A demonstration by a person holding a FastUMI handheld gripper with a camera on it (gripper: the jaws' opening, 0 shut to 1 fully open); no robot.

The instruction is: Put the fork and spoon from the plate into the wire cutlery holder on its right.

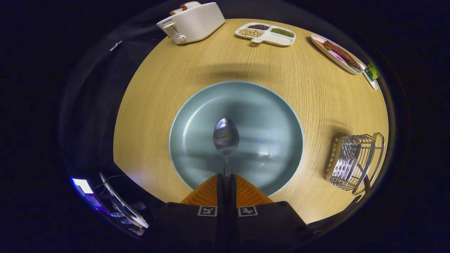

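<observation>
Gripper (225, 177): nearest the camera, its two fingers are drawn almost together, pinching the thin handle of a spoon between their tips.
Spoon (226, 136): metal, pointing straight ahead from the fingertips, with the bowl facing up and the handle end hidden between the fingers. It sits over the middle of the plate; whether the bowl touches the plate or is lifted clear cannot be told.
Plate (274, 116): large, round, pale blue-green, lying flat on the table just ahead of the fingers, its near rim hidden behind them. Nothing other than the spoon is seen over it.
Wire cutlery holder (351, 163): silvery wire basket with a looped handle, standing on the table to the right of the plate and apart from it. What it holds inside cannot be made out.
Table (147, 116): round, light wood grain.
Toaster (191, 21): white, at the far left edge of the table, with bread slices in its slots.
Divided tray (265, 34): white, at the far side beyond the plate, with beans or grains in separate compartments.
Oblong dish (335, 52): white, far right, holding reddish and pink food.
</observation>
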